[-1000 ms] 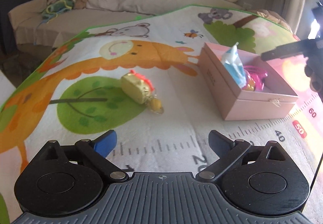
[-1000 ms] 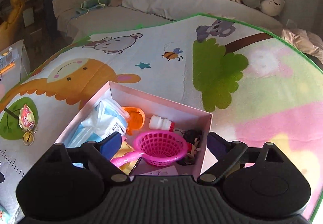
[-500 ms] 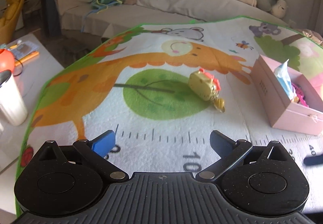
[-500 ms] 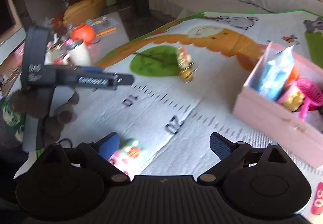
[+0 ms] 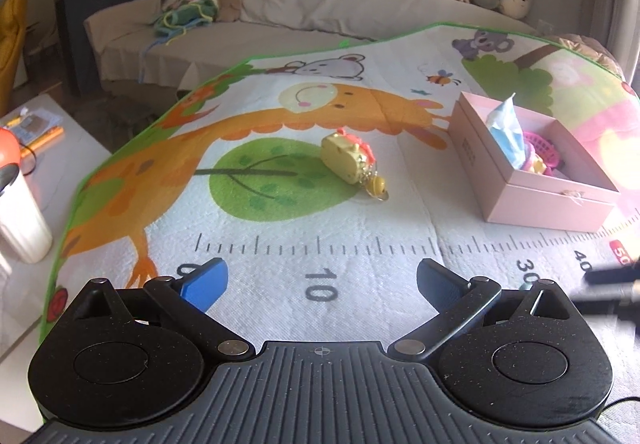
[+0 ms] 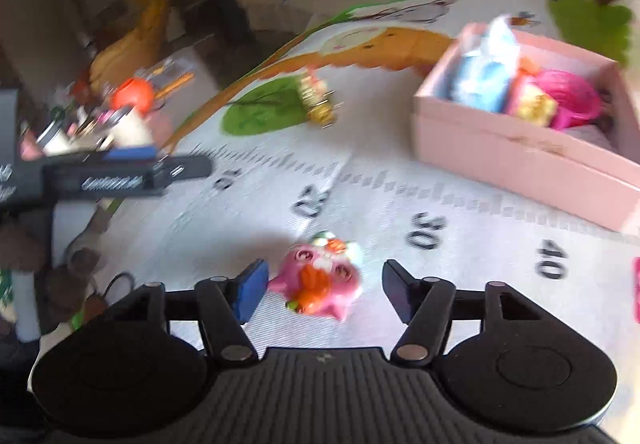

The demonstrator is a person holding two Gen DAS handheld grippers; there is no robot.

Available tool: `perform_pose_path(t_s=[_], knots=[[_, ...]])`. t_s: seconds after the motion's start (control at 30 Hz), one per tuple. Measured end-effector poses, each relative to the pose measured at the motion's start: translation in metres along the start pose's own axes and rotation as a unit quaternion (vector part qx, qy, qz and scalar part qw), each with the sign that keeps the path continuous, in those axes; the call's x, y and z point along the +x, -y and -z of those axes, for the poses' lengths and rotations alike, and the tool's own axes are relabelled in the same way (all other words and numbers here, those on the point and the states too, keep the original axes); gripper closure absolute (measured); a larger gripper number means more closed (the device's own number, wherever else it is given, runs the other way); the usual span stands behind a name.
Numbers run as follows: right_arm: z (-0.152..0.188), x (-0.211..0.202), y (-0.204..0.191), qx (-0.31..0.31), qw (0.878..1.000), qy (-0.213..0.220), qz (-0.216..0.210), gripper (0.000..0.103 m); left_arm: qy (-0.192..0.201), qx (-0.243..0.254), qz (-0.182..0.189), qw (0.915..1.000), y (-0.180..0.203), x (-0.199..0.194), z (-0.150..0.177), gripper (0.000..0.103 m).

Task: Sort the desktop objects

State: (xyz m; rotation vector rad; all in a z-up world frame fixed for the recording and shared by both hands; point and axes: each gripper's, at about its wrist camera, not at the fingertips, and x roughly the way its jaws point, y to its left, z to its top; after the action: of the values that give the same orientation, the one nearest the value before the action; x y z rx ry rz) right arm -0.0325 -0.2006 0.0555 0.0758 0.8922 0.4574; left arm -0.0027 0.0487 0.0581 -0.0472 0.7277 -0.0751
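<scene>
A pink open box [image 5: 536, 199] on the play mat holds a blue tissue pack [image 5: 508, 131], a pink basket and other small toys; it also shows in the right wrist view [image 6: 520, 151]. A yellow toy with a keychain [image 5: 352, 159] lies on the green tree patch, far ahead of my open, empty left gripper [image 5: 320, 280]. My right gripper [image 6: 324, 292] is open, with a pink toy [image 6: 320, 284] lying on the mat between its fingers. The right wrist view is blurred. The left gripper [image 6: 120, 171] appears at its left.
A side table at the left carries a white cup [image 5: 20, 219], an orange ball and papers. A sofa [image 5: 320, 15] with plush toys stands behind the mat. The mat's green edge [image 5: 68, 228] runs along the left.
The right gripper has swung from over the box down to the pink toy, which now lies between its fingers. The left gripper's view has shifted slightly; it stays open.
</scene>
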Motion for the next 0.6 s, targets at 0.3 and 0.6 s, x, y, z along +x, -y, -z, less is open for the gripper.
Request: perform_pose_path(t_s=[0.3,0.6], knots=[[0.032,-0.037,0.13,0.157,0.97,0.069,0.173,0.029,0.043,-0.033,0.092,0.9943,0.038,-0.031,0.039,0.0],[0.055,-0.007,0.067,0.105,0.981,0.103,0.127,0.02,0.027,-0.026,0.043,0.9984,0.05,0.001,0.031,0.0]])
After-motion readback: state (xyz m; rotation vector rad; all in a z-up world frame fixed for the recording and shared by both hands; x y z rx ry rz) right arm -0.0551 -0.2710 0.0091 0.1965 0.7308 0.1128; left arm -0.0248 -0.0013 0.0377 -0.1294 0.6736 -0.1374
